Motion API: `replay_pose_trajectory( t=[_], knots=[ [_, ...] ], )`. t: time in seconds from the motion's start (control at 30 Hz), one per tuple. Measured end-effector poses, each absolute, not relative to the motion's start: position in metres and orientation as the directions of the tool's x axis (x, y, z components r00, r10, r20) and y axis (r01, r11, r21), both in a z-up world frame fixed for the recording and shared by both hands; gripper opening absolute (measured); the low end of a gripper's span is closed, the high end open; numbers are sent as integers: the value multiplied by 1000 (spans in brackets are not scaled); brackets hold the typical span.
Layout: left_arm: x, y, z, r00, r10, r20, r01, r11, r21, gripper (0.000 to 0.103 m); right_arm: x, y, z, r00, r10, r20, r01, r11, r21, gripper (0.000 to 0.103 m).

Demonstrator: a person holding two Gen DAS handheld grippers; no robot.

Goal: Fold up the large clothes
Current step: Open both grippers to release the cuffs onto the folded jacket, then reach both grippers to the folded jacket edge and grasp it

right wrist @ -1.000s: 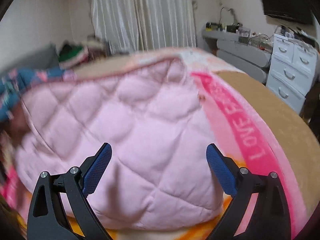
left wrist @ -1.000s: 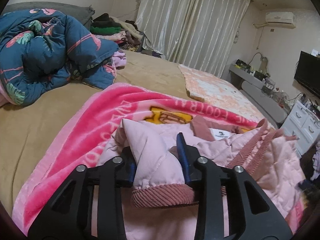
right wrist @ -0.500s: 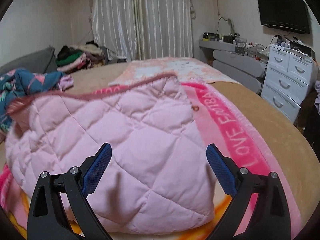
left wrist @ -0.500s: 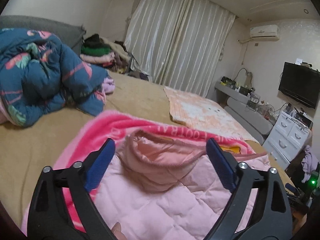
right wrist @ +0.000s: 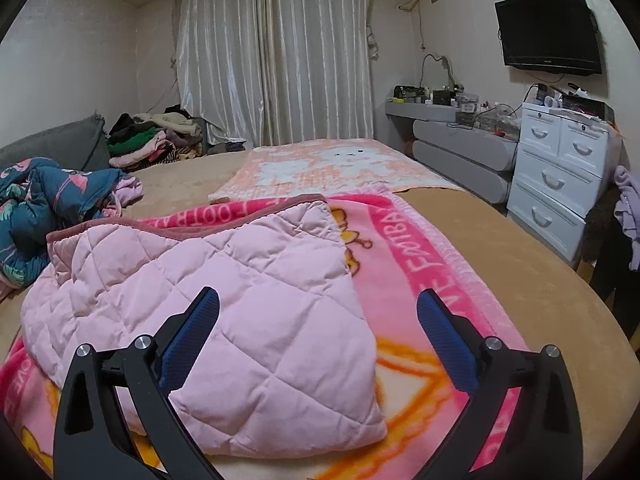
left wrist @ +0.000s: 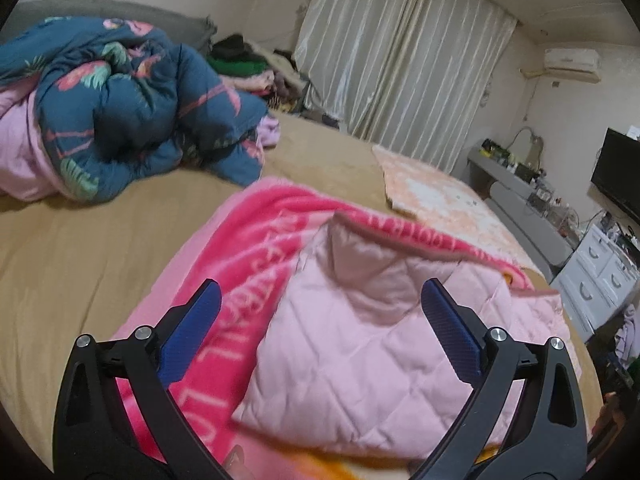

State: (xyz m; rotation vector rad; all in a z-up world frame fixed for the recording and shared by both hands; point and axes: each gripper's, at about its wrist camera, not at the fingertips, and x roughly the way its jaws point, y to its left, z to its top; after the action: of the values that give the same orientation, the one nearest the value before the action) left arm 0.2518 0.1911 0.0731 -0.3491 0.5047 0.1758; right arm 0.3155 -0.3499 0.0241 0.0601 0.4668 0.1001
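Observation:
A pink quilted jacket (left wrist: 360, 340) with a dusty-rose ribbed hem lies folded into a rough rectangle on a bright pink blanket (left wrist: 240, 248) on the bed. It also shows in the right wrist view (right wrist: 240, 300), on the same blanket (right wrist: 420, 264). My left gripper (left wrist: 320, 320) is open and empty, held above the jacket's left part. My right gripper (right wrist: 316, 328) is open and empty, above the jacket's near right corner.
A rumpled dark blue floral duvet (left wrist: 120, 108) lies at the left of the tan bed (left wrist: 80, 248). A peach mat (right wrist: 332, 168) lies further up the bed. A pile of clothes (right wrist: 152, 140) is near the curtain. White drawers (right wrist: 560, 176) stand right of the bed.
My left gripper let go of the jacket's ribbed cuff, opened wide and drew back to the left. My right gripper stayed open and lifted back from the jacket.

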Motion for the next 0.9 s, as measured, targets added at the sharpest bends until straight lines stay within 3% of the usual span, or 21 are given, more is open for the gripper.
replay_pose_trajectory(
  t=[0.43,0.9],
  knots=[
    [226,175,31,802,80,-592,-232,955,-186,94,292,-353,-2,862,77,-501,-69,997,36,99],
    [214,158,3,740,123,-661,-219,973,-65,94,266,-332,-12,862,94,-499,-93,995,27,99]
  ],
)
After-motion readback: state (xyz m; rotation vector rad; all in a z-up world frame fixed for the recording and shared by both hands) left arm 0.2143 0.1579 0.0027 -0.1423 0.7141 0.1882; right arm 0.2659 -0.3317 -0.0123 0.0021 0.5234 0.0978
